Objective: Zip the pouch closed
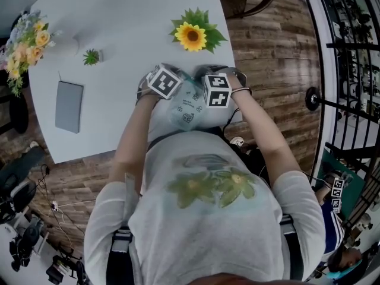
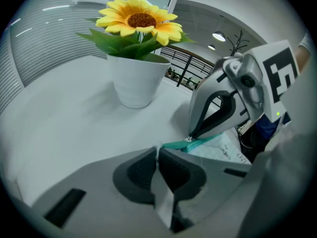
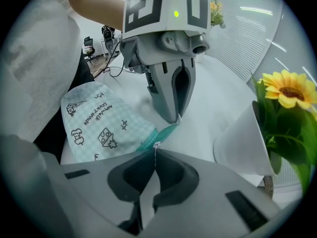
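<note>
A pale green checked pouch (image 1: 189, 107) with black doodles lies at the white table's near edge, its teal zipper band (image 3: 163, 132) stretched between both grippers. My left gripper (image 2: 158, 150) is shut on the band's end, with a thin white tab pinched between its pads. My right gripper (image 3: 155, 150) is shut on the small zipper pull (image 3: 156, 144) at the pouch's corner. The two grippers' tips stand close together, facing each other along the band. In the head view the marker cubes of the left gripper (image 1: 163, 82) and the right gripper (image 1: 217, 91) hide the jaws. The pouch (image 2: 224, 150) shows behind the right gripper's tip.
A sunflower in a white pot (image 1: 193, 35) stands just beyond the grippers, close to the right one (image 3: 250, 140). Further left on the table (image 1: 124, 16) are a small green plant (image 1: 91, 56), a grey notebook (image 1: 69, 105) and a bouquet (image 1: 27, 43).
</note>
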The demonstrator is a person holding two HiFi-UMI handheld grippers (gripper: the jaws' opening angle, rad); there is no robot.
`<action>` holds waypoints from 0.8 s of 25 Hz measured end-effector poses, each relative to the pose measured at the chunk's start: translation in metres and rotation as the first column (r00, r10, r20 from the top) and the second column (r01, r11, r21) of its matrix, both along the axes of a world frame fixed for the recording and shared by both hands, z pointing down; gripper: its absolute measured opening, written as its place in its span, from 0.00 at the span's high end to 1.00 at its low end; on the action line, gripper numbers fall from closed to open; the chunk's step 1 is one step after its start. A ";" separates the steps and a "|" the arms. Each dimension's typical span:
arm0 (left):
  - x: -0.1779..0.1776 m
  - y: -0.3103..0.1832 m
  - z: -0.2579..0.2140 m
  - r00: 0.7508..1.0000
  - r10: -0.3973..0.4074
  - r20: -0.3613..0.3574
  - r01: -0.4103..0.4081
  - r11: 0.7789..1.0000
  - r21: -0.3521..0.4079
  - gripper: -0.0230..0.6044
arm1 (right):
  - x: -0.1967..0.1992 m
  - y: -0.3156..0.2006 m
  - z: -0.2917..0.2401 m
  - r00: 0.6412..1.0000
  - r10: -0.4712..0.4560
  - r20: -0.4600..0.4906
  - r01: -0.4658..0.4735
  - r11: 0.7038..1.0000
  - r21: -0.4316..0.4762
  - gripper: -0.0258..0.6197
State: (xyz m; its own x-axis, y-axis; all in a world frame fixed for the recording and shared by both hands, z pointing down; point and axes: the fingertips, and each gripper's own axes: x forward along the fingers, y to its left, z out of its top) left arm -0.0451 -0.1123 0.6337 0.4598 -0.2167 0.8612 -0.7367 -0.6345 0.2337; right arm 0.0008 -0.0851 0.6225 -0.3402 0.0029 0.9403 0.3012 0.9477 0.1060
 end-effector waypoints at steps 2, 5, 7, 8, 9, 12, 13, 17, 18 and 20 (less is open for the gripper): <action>0.000 -0.001 0.000 1.000 0.000 0.001 0.000 1.000 0.002 0.93 | 0.001 0.002 0.000 1.000 0.001 -0.006 -0.001 1.000 -0.010 0.93; 0.000 0.000 -0.001 1.000 -0.002 0.003 0.002 1.000 0.005 0.93 | 0.003 0.004 0.000 1.000 0.004 -0.016 -0.004 1.000 -0.024 0.93; 0.001 0.000 0.000 1.000 -0.001 0.003 0.001 1.000 0.004 0.93 | 0.005 0.005 0.000 1.000 0.007 -0.018 -0.008 1.000 -0.025 0.93; 0.001 0.000 0.000 1.000 -0.001 0.003 0.001 1.000 0.003 0.93 | 0.006 0.005 0.000 1.000 0.009 -0.019 -0.009 1.000 -0.023 0.93; 0.001 0.000 0.000 1.000 0.000 0.004 0.000 1.000 0.002 0.93 | 0.007 0.005 0.000 1.000 0.010 -0.018 -0.011 1.000 -0.023 0.93; 0.000 0.000 0.000 1.000 0.002 0.004 -0.002 1.000 0.002 0.93 | 0.007 0.006 -0.001 1.000 0.018 -0.007 -0.018 1.000 -0.014 0.93; 0.000 0.000 0.000 1.000 0.001 0.004 -0.001 1.000 0.004 0.93 | 0.007 0.006 0.000 1.000 0.020 -0.004 -0.020 1.000 -0.010 0.93; 0.000 -0.001 0.000 1.000 -0.004 0.006 0.003 1.000 0.008 0.93 | 0.008 0.006 -0.001 0.999 0.035 0.006 -0.035 0.999 -0.009 0.93; -0.001 -0.002 -0.001 1.000 -0.005 0.012 0.005 1.000 0.011 0.93 | 0.008 0.006 -0.001 0.999 0.038 0.008 -0.038 0.999 -0.011 0.93; -0.003 -0.004 -0.004 1.000 -0.006 0.028 0.006 1.000 0.020 0.93 | 0.009 0.006 -0.001 0.999 0.045 0.013 -0.045 0.999 -0.012 0.93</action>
